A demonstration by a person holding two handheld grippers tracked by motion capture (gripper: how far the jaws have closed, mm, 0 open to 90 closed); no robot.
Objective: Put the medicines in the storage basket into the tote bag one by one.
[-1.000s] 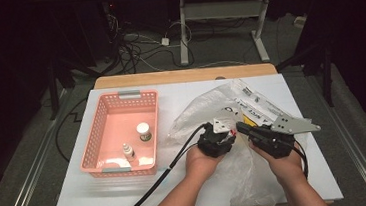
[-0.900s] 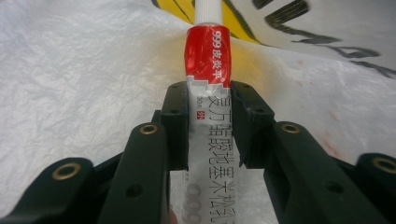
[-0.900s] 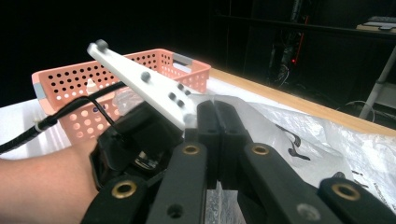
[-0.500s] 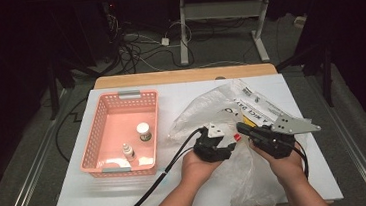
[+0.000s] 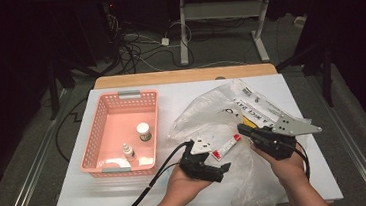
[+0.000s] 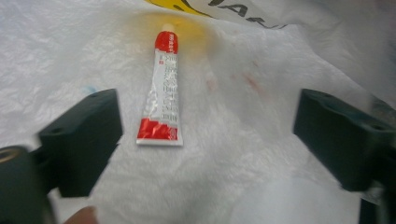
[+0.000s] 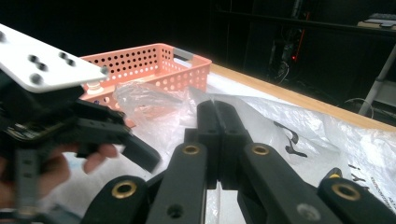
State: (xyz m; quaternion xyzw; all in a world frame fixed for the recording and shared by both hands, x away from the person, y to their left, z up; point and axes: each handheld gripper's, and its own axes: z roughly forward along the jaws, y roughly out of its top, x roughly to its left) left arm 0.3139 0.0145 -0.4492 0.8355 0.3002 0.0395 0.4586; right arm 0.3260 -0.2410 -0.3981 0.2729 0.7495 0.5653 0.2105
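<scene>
Left gripper [image 6: 205, 140] spread wide over red-and-white tube [image 6: 162, 88] on plastic bag [image 5: 212, 113]; right gripper [image 7: 217, 121] pressed together, right of tube, empty.

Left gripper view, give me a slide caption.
Open jaws of the left gripper frame a red-and-white tube lying on crinkled white plastic bag.

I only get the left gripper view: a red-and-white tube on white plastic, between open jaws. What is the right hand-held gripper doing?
Observer: The right hand-held gripper has its jaws shut, tips at the bag. I cannot tell if they pinch it.
Operator: What else is nearby?
Observer: A pink basket sits left of the bag, with two small bottles inside.
</scene>
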